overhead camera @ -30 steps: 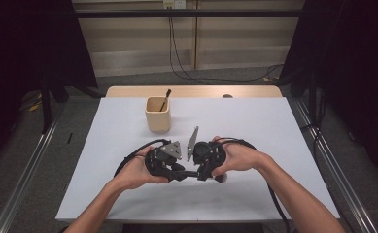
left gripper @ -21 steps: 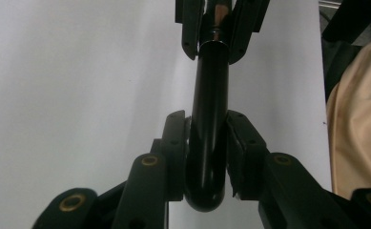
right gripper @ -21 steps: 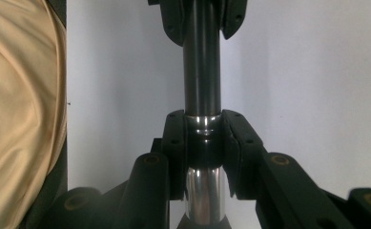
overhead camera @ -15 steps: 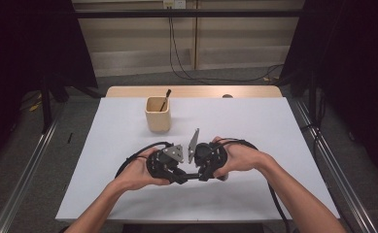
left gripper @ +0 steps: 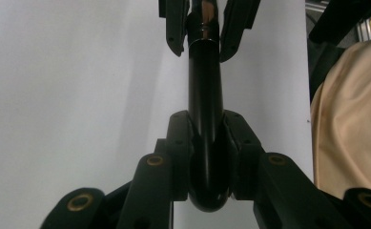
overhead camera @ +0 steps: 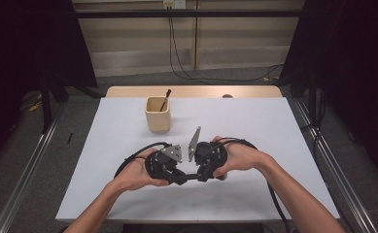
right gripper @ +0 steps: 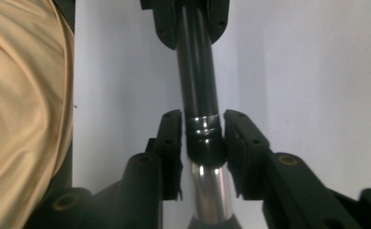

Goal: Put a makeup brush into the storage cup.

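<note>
Glossy black, with a chrome band at one end, the pen [left gripper: 205, 119] hung just above the white table [overhead camera: 274, 126], spanning the gap between the two tools. The left gripper [left gripper: 205, 143] was clamped on its rounded barrel end; the right gripper [right gripper: 203, 138] was clamped at the banded joint (likely where cap meets barrel). Judging by the opposed grips, a pull-apart or a push-together was in hand; to do it well, both grippers should keep on one straight axis, with no bending. Farther back stood a wooden cup [overhead camera: 158, 113] holding another pen [overhead camera: 165, 99].
</note>
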`<state>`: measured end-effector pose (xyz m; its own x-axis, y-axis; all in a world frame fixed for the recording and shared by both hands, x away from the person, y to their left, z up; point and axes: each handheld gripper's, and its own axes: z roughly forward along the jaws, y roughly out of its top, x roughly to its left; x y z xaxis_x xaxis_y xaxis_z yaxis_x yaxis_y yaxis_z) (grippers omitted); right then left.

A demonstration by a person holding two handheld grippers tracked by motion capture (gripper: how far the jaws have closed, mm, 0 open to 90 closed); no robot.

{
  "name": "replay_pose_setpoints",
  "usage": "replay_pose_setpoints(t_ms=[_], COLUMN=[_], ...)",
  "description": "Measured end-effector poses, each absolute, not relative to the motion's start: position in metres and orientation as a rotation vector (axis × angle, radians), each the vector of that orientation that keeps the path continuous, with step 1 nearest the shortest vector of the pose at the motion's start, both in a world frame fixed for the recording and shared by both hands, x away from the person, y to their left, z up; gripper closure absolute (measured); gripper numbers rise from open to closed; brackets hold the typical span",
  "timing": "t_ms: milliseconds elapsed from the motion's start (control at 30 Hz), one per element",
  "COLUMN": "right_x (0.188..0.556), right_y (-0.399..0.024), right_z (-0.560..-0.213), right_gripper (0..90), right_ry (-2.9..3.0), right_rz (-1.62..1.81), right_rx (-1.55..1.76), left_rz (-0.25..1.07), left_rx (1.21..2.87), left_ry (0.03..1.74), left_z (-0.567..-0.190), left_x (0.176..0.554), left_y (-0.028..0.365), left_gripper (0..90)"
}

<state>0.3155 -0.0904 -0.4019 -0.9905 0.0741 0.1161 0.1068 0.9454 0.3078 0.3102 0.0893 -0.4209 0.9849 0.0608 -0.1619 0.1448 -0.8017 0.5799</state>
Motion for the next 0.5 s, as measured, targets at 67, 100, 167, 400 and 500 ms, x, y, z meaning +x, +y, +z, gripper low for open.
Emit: replay_pose_setpoints(t_ms=[67, 100, 167, 400, 500], right_x=[0.316, 0.316, 0.317, 0.32, 0.32], right_y=[-0.091, -0.091, -0.092, -0.1, -0.105], right_z=[-0.403, -0.403, -0.404, -0.398, -0.394], right_gripper=[57.2, 52.6, 45.8, 28.8, 23.5], right_ry=[-3.0, -2.995, -2.999, -2.98, -2.961], right_rz=[-0.498, -0.493, -0.52, -0.624, -0.68], right_rx=[-0.158, -0.18, -0.203, -0.289, -0.344], left_rz=[-0.165, -0.176, -0.177, -0.176, -0.157], left_rx=[2.495, 2.491, 2.491, 2.46, 2.441], left_ry=[0.165, 0.165, 0.178, 0.224, 0.246], left_z=[-0.422, -0.423, -0.425, -0.427, -0.426], left_x=[0.311, 0.311, 0.311, 0.313, 0.312], left_y=[0.091, 0.093, 0.096, 0.107, 0.111], left_gripper=[74.7, 74.7, 74.7, 74.7, 74.7])
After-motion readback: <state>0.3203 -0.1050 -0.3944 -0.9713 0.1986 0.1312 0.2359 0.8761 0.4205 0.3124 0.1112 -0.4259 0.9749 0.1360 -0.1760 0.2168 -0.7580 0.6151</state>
